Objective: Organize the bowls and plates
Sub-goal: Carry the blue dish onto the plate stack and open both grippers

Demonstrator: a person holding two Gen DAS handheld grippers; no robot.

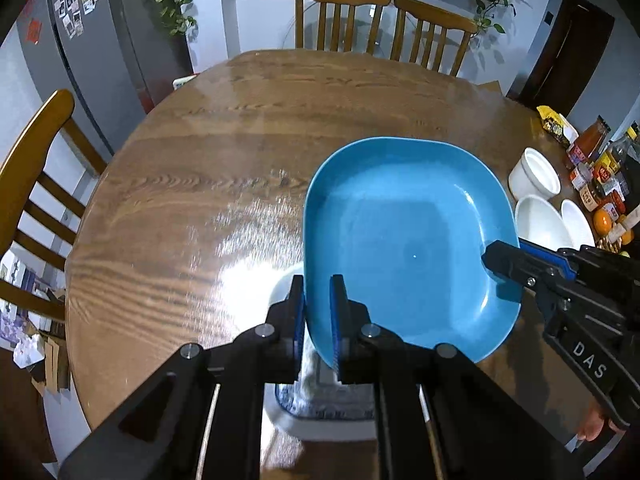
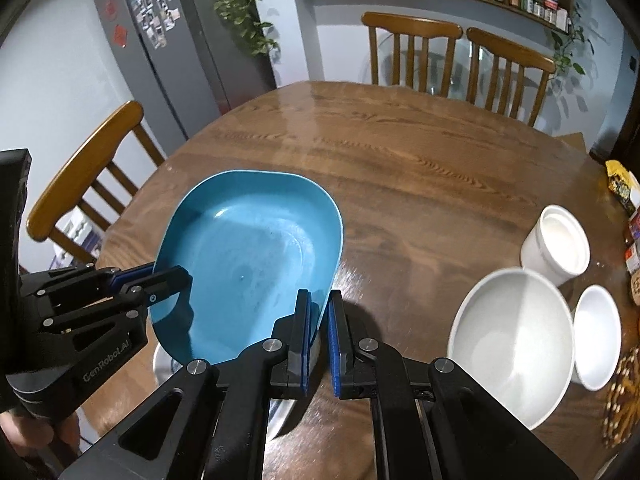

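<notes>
A blue squarish plate (image 1: 408, 240) is held above the wooden table (image 1: 224, 152) by both grippers. My left gripper (image 1: 318, 300) is shut on the plate's near left rim. My right gripper (image 2: 318, 316) is shut on its right rim; it also shows in the left wrist view (image 1: 504, 266). The plate shows in the right wrist view (image 2: 248, 256), with the left gripper (image 2: 176, 280) on its left edge. Under the plate lies a white plate with a blue pattern (image 1: 316, 404), partly hidden. Several white bowls (image 2: 516, 348) stand at the right.
A white cup (image 2: 558, 244) and a small white bowl (image 2: 596, 336) stand near the big bowl. Jars and bottles (image 1: 600, 168) line the table's right edge. Wooden chairs (image 1: 340, 16) stand at the far side and the left.
</notes>
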